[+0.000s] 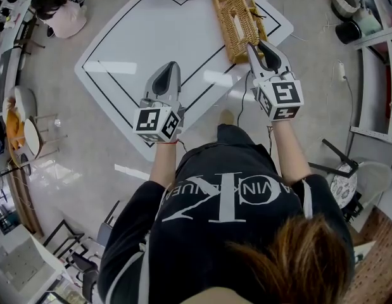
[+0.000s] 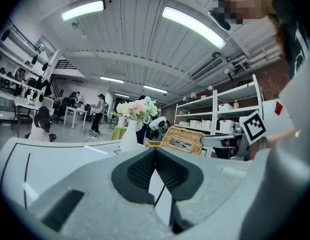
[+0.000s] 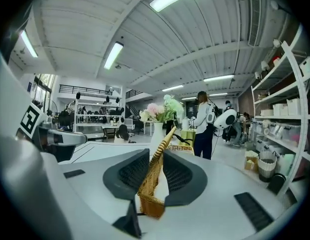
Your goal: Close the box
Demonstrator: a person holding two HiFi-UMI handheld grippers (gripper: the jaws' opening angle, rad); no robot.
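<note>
Wicker box (image 1: pixel 232 38) at the table's (image 1: pixel 135 40) far right edge, its lid (image 1: pixel 237 4) tilted up.
The right gripper's (image 1: pixel 252 47) jaws are opening, with the lid's rim between them. The left gripper (image 1: pixel 171 68), jaws pressed together and empty, hovers over the near edge. The lid hides the box's inside. The shirt (image 1: pixel 227 201) reads "CK", upside down.

Your black shirt (image 1: pixel 237 170) bore a large white "CK" monogram, crossed by smaller, partly hidden letters reading "AVIN K". Nothing else was legible.

Rough woven wicker box (image 1: pixel 232 33)
</note>
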